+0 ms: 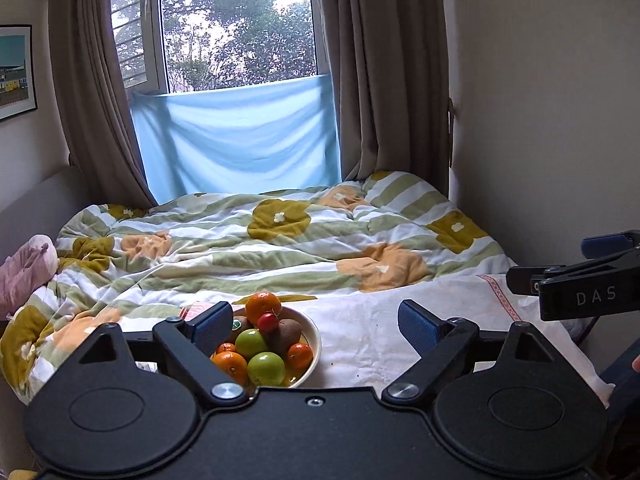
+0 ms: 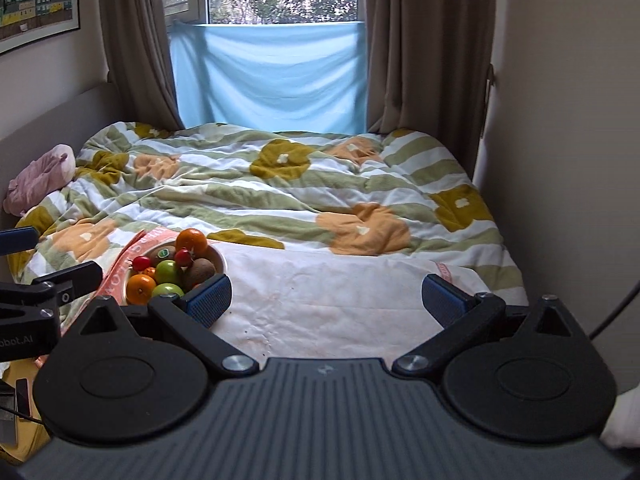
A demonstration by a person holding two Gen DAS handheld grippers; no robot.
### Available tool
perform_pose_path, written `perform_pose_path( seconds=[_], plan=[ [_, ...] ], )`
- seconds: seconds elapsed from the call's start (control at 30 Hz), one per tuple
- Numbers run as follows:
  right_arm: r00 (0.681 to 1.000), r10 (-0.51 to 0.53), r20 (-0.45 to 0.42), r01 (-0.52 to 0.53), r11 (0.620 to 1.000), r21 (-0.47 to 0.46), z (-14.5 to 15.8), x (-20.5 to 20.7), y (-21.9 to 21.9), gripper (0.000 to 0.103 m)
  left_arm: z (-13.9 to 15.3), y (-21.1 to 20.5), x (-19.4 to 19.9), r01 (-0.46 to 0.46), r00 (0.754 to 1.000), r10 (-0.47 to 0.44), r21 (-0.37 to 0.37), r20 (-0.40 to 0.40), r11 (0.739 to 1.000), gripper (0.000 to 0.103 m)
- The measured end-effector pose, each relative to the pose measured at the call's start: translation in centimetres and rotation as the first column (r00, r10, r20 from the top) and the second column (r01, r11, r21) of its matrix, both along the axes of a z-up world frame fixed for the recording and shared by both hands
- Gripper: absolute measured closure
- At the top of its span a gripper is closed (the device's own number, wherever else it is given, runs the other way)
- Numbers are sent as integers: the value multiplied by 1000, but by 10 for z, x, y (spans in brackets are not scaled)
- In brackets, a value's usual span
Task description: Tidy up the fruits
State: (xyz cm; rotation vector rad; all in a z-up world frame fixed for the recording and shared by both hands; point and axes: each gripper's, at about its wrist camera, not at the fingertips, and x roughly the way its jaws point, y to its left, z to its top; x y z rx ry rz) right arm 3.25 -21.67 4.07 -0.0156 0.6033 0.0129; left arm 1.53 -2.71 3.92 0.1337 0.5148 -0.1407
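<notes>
Your left gripper (image 1: 316,326) is matte black with two round hubs, silver pivot screws and blue ribbed pads (image 1: 214,320). Your right gripper (image 2: 326,298) matches it, adding a grey ribbed deck; white "DAS" lettering marks its side.

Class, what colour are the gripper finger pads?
Blue pads, clearest in the right wrist view.

I'm facing a bed (image 2: 280,184) under a quilt (image 1: 280,240) with green stripes and orange flowers. At the far end daylight enters a window (image 1: 236,24) between brown curtains (image 2: 416,40), its lower part covered by blue cloth (image 2: 272,80). A framed picture (image 2: 36,0) hangs on the left wall.
</notes>
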Motion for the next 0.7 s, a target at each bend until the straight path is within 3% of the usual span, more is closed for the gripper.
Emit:
perform_pose_path(
  seconds=[0.13, 0.37, 0.7],
  plan=[
    [999, -40, 3, 40, 998, -42, -1, -34, -12, 0, 2, -5, -23, -20, 1000, 19, -24, -15, 1000, 8],
    [997, -80, -2, 80, 997, -16, -3, -74, -26, 0, -2, -7, -51, -56, 998, 55, -32, -24, 998, 4],
    [995, -100, -22, 100, 995, -16, -7, -92, -24, 0, -3, -11, -66, -93, 996, 93, 4, -14, 996, 4]
  ],
)
